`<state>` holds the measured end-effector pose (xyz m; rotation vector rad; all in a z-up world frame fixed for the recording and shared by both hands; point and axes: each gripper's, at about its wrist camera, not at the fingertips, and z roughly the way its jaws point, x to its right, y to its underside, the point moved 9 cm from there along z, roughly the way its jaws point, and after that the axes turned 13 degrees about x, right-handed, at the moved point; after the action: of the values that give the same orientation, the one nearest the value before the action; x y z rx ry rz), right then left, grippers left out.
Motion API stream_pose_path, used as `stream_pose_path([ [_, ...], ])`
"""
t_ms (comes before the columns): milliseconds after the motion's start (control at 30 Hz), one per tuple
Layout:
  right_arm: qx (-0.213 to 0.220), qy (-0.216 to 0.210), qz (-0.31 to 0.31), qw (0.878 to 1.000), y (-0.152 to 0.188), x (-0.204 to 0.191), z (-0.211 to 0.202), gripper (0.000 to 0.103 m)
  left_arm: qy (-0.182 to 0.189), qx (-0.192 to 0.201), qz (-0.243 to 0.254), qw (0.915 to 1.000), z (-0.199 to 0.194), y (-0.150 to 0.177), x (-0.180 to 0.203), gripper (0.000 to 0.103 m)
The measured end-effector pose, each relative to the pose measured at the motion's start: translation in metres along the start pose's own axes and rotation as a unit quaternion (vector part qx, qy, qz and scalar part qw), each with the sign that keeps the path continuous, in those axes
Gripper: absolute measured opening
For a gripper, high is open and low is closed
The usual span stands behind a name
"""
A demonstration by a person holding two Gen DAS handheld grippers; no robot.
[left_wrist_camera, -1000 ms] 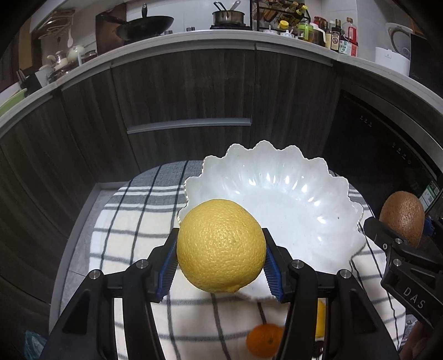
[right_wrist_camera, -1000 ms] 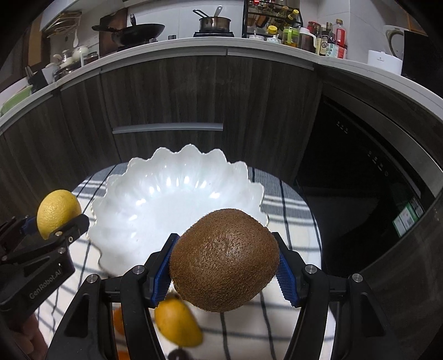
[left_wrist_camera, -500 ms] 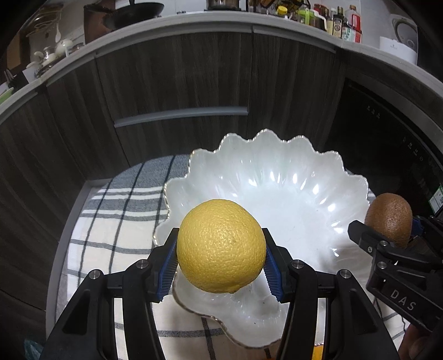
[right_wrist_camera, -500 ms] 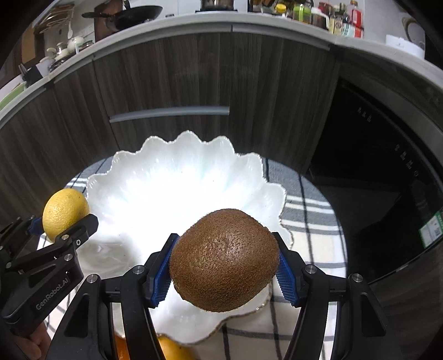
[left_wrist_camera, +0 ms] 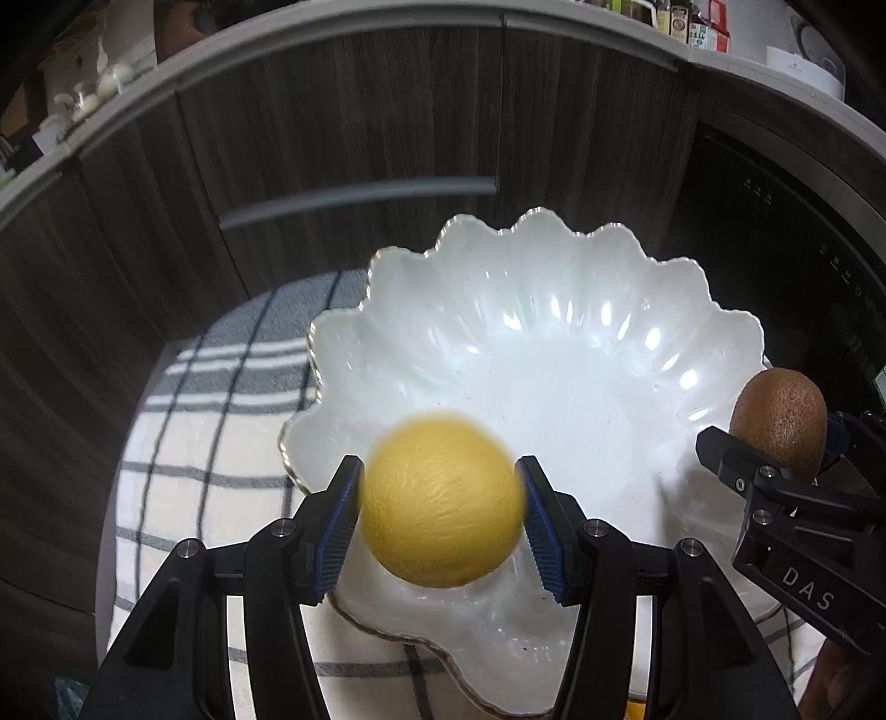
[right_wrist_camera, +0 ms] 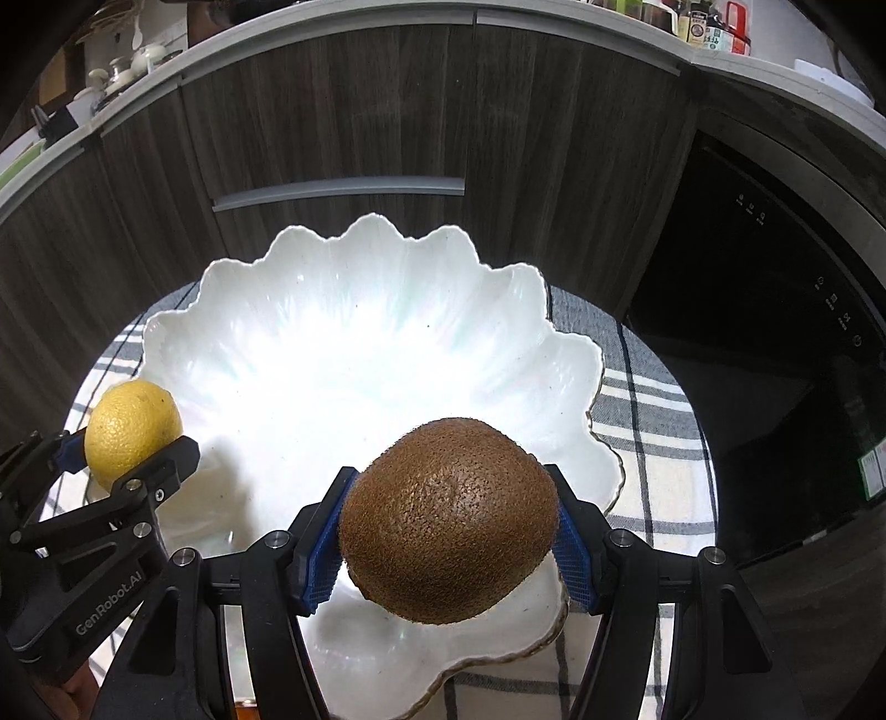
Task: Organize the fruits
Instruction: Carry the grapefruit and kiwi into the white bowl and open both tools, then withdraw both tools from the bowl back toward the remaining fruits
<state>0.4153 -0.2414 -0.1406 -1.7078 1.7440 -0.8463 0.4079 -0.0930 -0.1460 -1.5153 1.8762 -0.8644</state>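
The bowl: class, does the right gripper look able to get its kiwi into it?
Probably yes: the right gripper holds the kiwi over the bowl, with nothing beneath.

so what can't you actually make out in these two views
- Lemon skin: motion-blurred in the left wrist view as the left tongs open.
- Orange fruit: cut off by the bottom edge, behind the tongs.
- Bottle labels on the counter: too small.
- Bowl near rim: hidden by the kiwi.

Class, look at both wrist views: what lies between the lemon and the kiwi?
Only the bare white inside of the scalloped bowl lies between the lemon and the kiwi. The right wrist view shows it best.
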Motion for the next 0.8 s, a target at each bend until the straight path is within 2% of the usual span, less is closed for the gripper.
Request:
stream_pose_path([
  [33, -0.001, 0.000, -0.001, 1.000, 0.001, 0.000, 0.000, 0.065, -0.010, 0.011, 0.011, 0.9998, -0.003, -0.003, -0.001, 0.068],
  [67, -0.001, 0.000, -0.001, 1.000, 0.001, 0.000, 0.000, 0.065, -0.016, 0.017, 0.015, 0.9996, -0.006, -0.005, -0.001, 0.079],
  [100, 0.000, 0.000, 0.000, 1.000, 0.001, 0.001, 0.000, 0.066, -0.019, 0.022, 0.017, 0.9994, -0.008, -0.007, -0.002, 0.082],
  [133, 0.003, 0.001, -0.001, 1.000, 0.000, 0.001, -0.002, 0.066, -0.021, 0.024, 0.017, 0.9994, -0.010, -0.008, -0.003, 0.082],
  [200, 0.014, 0.011, -0.009, 1.000, -0.005, 0.003, -0.006, 0.079, -0.025, 0.024, 0.018, 0.9993, -0.013, -0.010, -0.007, 0.083],
  [267, 0.031, 0.026, -0.011, 0.999, -0.013, 0.007, -0.015, 0.082, -0.032, 0.027, 0.015, 0.9990, -0.018, -0.011, -0.011, 0.084],
  [400, 0.057, 0.050, -0.016, 0.997, -0.025, 0.012, -0.033, 0.083, -0.040, 0.036, 0.008, 0.9985, -0.032, -0.016, -0.017, 0.091],
  [500, 0.075, 0.051, -0.014, 0.996, -0.032, 0.012, -0.050, 0.083, -0.040, 0.049, 0.005, 0.9980, -0.048, -0.021, -0.019, 0.096],
  [800, 0.114, 0.042, 0.008, 0.993, -0.037, 0.007, -0.110, 0.083, -0.032, 0.076, -0.005, 0.9966, -0.105, -0.029, -0.019, 0.099],
])
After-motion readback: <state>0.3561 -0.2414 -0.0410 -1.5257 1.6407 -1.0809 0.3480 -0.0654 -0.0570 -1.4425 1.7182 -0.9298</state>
